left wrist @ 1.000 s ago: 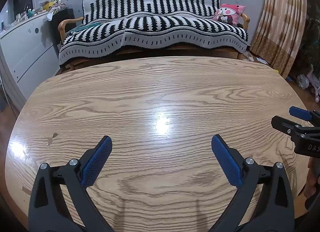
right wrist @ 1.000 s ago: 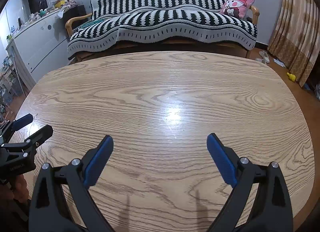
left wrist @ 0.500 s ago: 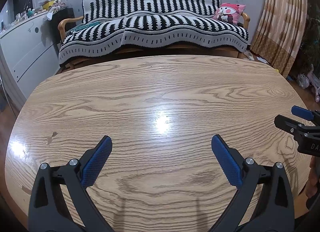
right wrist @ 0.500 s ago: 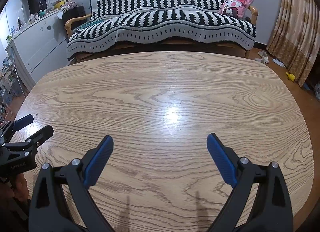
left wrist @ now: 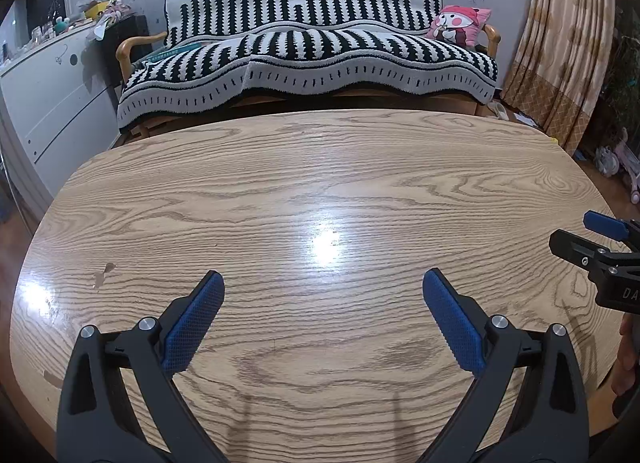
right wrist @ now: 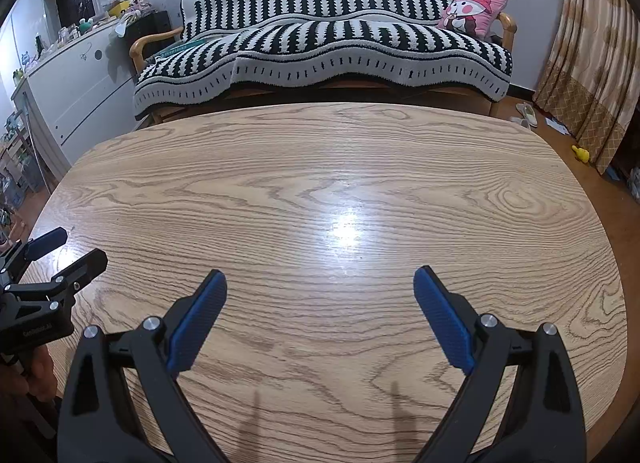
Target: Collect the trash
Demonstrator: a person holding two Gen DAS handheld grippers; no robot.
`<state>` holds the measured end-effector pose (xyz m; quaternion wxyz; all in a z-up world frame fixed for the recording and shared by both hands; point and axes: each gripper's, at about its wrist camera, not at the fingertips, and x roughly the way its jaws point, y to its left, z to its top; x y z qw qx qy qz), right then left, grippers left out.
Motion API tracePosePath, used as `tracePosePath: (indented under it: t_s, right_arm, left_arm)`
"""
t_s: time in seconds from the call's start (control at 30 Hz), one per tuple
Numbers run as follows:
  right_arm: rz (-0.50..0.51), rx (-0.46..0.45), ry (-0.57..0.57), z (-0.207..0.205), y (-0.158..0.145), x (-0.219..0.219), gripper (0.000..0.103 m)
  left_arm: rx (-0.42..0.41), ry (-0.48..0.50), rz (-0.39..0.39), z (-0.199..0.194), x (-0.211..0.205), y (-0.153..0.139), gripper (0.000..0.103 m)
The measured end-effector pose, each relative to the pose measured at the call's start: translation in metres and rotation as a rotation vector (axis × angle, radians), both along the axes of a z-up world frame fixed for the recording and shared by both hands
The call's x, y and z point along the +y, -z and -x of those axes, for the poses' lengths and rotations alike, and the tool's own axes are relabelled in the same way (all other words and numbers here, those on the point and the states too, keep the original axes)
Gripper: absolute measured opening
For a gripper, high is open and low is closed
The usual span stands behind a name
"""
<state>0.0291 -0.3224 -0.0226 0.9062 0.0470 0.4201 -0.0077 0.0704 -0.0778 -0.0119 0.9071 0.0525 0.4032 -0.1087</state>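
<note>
The left gripper [left wrist: 322, 313] hangs over the near part of the table [left wrist: 320, 191] with its jaws spread wide and nothing between the blue pads [left wrist: 192, 323]. The right gripper [right wrist: 320, 313] is held the same way, jaws wide apart and gripping nothing, beside the left one. Each appears at the edge of the other's view. No trash can be made out in either view. The oval wood-grain top shows a bright glare spot [left wrist: 326, 243] and a small dark mark [left wrist: 102, 273]. Beyond it stands a sofa [left wrist: 304, 51] under a black-and-white striped cover, with a pink cushion [left wrist: 458, 23], a white cabinet [left wrist: 48, 91] and tan curtains [left wrist: 560, 47].
</note>
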Motion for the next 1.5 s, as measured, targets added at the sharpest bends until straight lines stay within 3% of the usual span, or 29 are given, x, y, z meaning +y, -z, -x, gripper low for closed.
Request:
tracePosePath:
  t_s: [1.5]
  right_arm:
    - [0.001,0.001,0.002,-0.0009,-0.0001,0.0000,0.091]
  left_arm:
    - [-0.021,-0.003,-0.011,0.0052,0.0029,-0.0030,0.096]
